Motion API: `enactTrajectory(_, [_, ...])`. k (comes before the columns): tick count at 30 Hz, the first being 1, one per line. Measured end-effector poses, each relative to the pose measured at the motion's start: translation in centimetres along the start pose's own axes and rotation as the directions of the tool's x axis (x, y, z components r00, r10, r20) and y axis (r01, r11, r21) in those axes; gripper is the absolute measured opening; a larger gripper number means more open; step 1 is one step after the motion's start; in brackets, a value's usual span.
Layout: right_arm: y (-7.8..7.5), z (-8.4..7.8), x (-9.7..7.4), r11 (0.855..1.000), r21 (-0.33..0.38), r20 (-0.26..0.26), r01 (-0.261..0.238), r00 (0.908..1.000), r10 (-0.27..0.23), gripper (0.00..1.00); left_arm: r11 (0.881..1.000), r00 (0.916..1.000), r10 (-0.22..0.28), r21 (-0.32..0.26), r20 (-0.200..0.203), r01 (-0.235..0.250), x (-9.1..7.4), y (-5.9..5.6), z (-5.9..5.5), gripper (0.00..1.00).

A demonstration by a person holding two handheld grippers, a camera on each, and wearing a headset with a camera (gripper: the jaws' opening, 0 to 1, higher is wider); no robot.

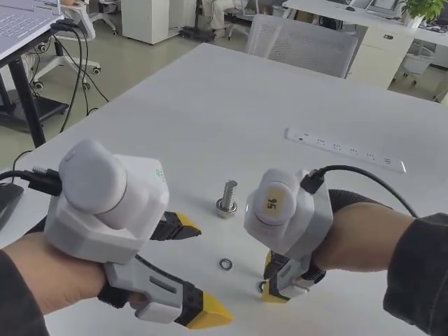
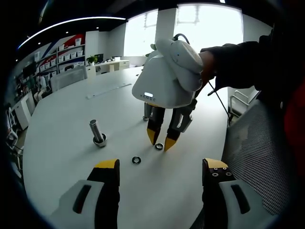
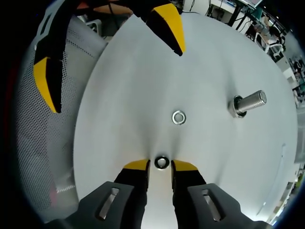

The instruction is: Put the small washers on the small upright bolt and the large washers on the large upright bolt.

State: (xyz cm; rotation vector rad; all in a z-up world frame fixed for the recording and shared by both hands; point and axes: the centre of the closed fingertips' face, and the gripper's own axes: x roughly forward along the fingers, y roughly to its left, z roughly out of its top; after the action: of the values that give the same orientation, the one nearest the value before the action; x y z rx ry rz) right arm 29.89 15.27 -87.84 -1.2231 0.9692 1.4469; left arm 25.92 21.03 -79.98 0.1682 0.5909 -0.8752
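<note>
One upright bolt stands mid-table on the white table; the left gripper view has this bolt at its left. A small washer lies flat in front of it. My right gripper points down at the table, its jaws a narrow gap apart on either side of a second washer lying on the surface. The loose washer lies just beyond it. My left gripper hovers to the left, open wide and holding nothing. Its camera sees the right gripper straddling that washer.
A white power strip lies at the far right of the table. A mesh chair stands behind the far edge. A laptop on a stand with hanging cables is at the left. The near table edge is close under my hands.
</note>
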Motion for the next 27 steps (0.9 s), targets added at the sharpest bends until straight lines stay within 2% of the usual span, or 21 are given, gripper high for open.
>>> enactTrajectory(5, [-0.14,-0.07,0.05,1.0,-0.01,-0.003,0.004,1.0,-0.004,0.15,1.0,1.0,0.0,0.002,-0.001,0.0,-0.02,-0.02,-0.09,0.7])
enactTrajectory(27, [-0.14,-0.26,-0.14,1.0,-0.022,-0.009,0.0,1.0,0.0,0.14,1.0,1.0,0.003,-0.001,-0.004,-0.003,-0.06,-0.16,-0.13,0.69])
